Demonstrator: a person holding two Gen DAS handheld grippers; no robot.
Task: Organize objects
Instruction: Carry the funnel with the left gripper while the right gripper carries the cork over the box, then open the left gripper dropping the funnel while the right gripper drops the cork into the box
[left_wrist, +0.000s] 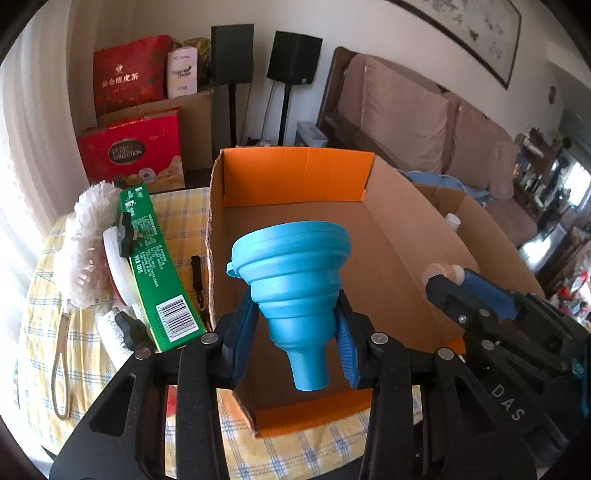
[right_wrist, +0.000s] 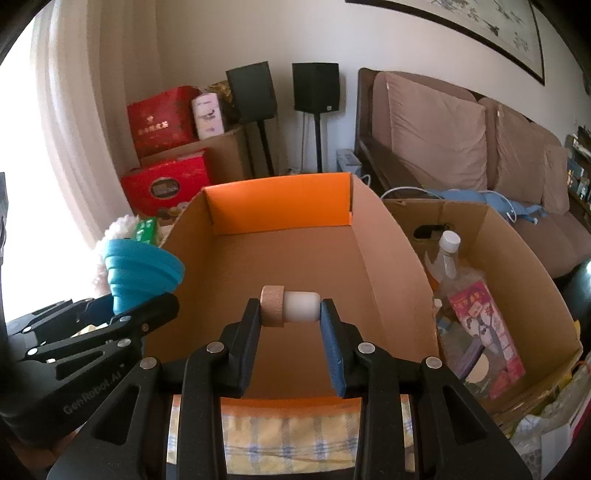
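Observation:
My left gripper is shut on a blue collapsible funnel, wide end up, held above the near left part of an open cardboard box with orange end flaps. My right gripper is shut on a wood-and-white stopper, held sideways above the same box. The box looks bare inside. The funnel and left gripper show at the left of the right wrist view. The right gripper with the stopper shows at the right of the left wrist view.
The box sits on a yellow checked tablecloth. Left of it lie a green carton, a white duster, a white lid and a small black clip. A second cardboard box at right holds a bottle and packets. Sofa behind.

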